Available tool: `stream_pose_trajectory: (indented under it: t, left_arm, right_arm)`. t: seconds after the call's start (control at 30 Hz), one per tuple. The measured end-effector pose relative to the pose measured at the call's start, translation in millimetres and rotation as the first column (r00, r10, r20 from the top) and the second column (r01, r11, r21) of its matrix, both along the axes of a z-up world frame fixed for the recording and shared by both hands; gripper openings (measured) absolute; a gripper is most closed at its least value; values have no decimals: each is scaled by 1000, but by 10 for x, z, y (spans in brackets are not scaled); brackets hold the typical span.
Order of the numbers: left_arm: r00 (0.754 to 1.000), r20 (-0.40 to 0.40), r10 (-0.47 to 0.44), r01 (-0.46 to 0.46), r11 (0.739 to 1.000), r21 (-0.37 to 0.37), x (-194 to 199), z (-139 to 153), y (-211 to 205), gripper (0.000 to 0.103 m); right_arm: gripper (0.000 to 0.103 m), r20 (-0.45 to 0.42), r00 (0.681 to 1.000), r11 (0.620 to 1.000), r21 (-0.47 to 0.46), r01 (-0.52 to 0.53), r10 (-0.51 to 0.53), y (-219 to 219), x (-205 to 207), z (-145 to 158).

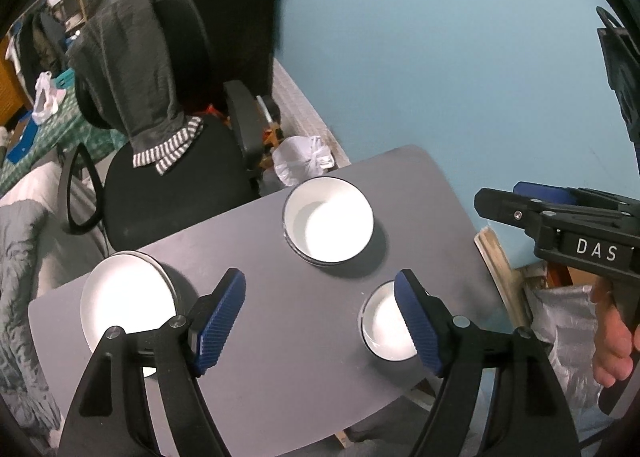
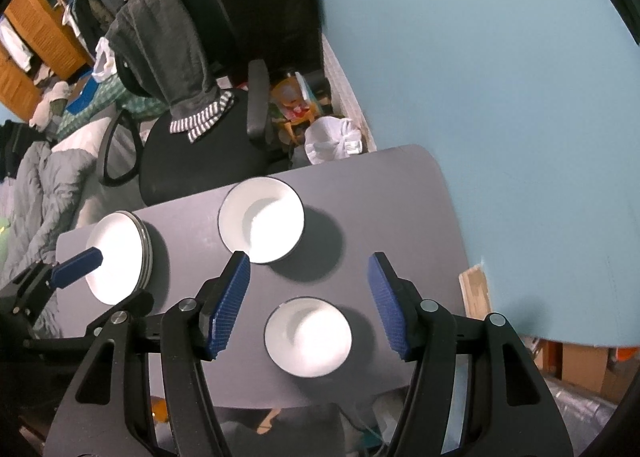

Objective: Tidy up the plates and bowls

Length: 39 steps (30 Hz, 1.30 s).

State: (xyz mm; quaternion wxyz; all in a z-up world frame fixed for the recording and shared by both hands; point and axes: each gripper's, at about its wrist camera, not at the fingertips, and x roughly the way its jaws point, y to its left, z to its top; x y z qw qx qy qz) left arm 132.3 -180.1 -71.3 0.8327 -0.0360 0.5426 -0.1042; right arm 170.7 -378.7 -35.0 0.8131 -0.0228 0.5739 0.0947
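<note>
grey table [image 2: 380,217] | plate stack [image 2: 120,257] | stacked bowls [image 2: 262,219] | single bowl [image 2: 308,337] holds nothing

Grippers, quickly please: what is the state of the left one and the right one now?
Left gripper: open, holding nothing, above the table.
Right gripper: open, holding nothing, above the small bowl.

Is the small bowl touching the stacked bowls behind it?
Apart. The right wrist view shows bare grey table between the small bowl and the stacked bowls.

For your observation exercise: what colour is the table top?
Grey table top, matte and plain; the right wrist view shows it best.
</note>
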Motion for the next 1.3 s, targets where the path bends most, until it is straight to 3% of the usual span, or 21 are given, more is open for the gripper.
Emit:
stream_pose_trajectory:
  t: [0.37,0.67,1.1,1.3]
  left_arm:
    - [993,11,-115,115,993,-22,-129,-53,-253,78]
    - [979,-17,-203,203,979,-12,-139,-242,-460,78]
    - [956,-140,-256,261,965,15,-122,-928,-633,78]
    - [949,-174,-262,269,963,15,-89,-1243,-705,78]
  right_arm:
    - [60,7,997,997,11,81,-81,-221,-298,53]
    - [60,-34,984,984,8,177,-177,-496,-472,-99]
    - [60,-139,961,968,35,247,-240,-783,-671,-820]
    - [60,-199,947,963,43,266,-252,-799,-670,-1309]
